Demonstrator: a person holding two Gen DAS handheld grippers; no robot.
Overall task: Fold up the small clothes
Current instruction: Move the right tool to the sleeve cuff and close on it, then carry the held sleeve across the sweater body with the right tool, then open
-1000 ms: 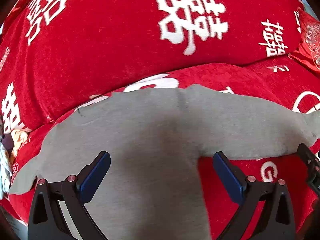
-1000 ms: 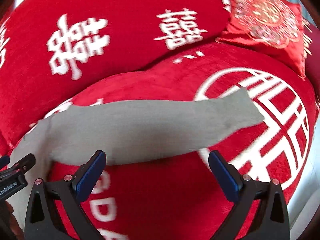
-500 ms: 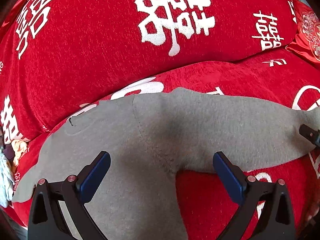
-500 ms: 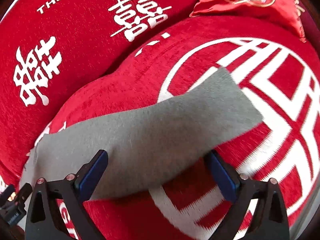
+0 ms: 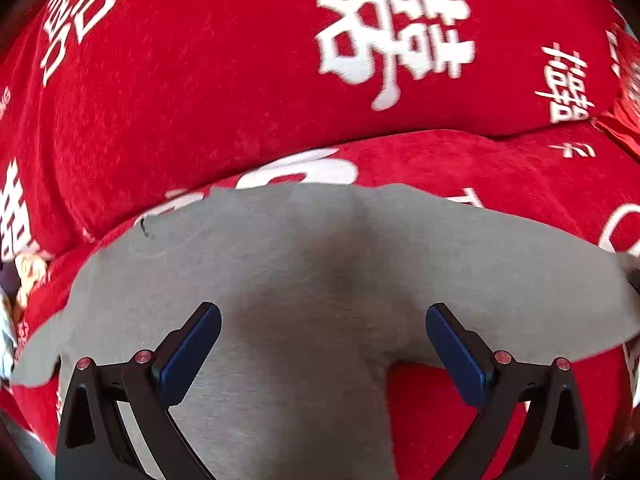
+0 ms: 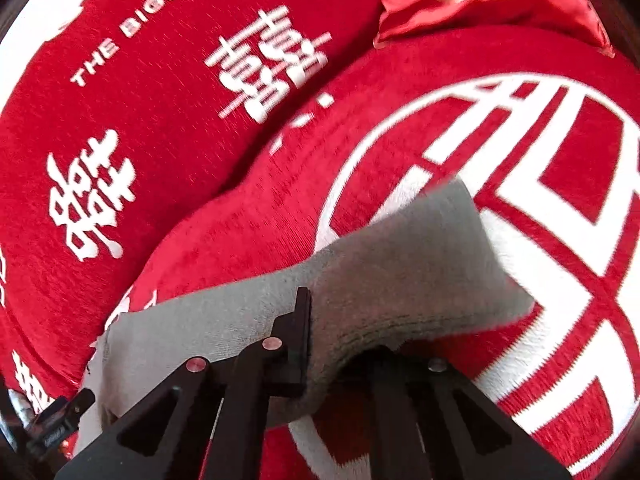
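Right wrist view: right gripper (image 6: 320,344) is clamped on the grey garment (image 6: 404,276) leg near the sofa seat (image 6: 248,216) front edge, left gripper (image 5: 322,344) is held open above the crotch, so the leg is best carried over flat.

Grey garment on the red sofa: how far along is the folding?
Done: the grey garment lies spread flat on the red sofa cover; no fold shows yet. In hand: the right tool has shut on the edge of one leg, bunching the cloth. The left tool hangs open over the middle, gripping nothing. Left: every fold, probably starting by carrying that leg across.
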